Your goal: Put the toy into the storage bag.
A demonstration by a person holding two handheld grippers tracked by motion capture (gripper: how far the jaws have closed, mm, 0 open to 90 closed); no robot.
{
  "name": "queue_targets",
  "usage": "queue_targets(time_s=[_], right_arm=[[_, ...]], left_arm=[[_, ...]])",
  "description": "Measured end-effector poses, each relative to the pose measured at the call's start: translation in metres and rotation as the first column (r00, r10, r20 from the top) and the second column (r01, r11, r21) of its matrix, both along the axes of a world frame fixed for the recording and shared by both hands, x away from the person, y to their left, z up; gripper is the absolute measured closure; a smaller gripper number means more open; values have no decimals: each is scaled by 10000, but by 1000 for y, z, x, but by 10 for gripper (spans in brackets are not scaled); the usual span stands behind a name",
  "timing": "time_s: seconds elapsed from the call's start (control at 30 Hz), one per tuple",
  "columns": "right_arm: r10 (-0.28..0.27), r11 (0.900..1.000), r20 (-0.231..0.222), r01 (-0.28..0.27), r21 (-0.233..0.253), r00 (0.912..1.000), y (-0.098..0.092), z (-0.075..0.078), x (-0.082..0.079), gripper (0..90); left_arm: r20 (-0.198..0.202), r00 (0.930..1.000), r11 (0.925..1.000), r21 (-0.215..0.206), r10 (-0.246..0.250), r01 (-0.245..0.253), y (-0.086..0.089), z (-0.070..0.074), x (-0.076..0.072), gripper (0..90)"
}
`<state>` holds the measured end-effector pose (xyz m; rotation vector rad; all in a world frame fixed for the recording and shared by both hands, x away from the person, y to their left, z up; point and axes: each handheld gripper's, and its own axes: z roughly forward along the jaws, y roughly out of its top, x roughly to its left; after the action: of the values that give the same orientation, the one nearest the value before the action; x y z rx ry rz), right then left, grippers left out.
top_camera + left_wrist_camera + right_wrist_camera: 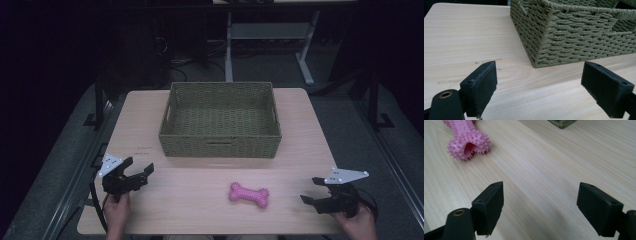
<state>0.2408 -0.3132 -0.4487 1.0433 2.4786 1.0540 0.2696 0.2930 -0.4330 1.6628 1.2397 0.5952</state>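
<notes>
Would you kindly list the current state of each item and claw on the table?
Left claw: open, empty, near the table's left front.
Right claw: open, empty, near the right front.
Pink bone toy: lying flat on the table, untouched, between the claws.
Woven basket: upright, open-topped, looks empty.

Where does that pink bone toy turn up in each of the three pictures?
High view: pink bone toy lies low centre on the table, in front of the basket.
Left gripper view: not in it.
Right gripper view: top left.
Shared landmark: the basket's woven corner.
</notes>
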Motion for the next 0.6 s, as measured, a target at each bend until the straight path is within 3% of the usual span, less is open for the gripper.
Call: queue_targets(time_s=[0.6], right_arm=[[658,9973,-132,-662,-311,9977,16,11,-1,208]], left_arm=[[123,9999,10000,-11,-41,41,3,2,-3,128]])
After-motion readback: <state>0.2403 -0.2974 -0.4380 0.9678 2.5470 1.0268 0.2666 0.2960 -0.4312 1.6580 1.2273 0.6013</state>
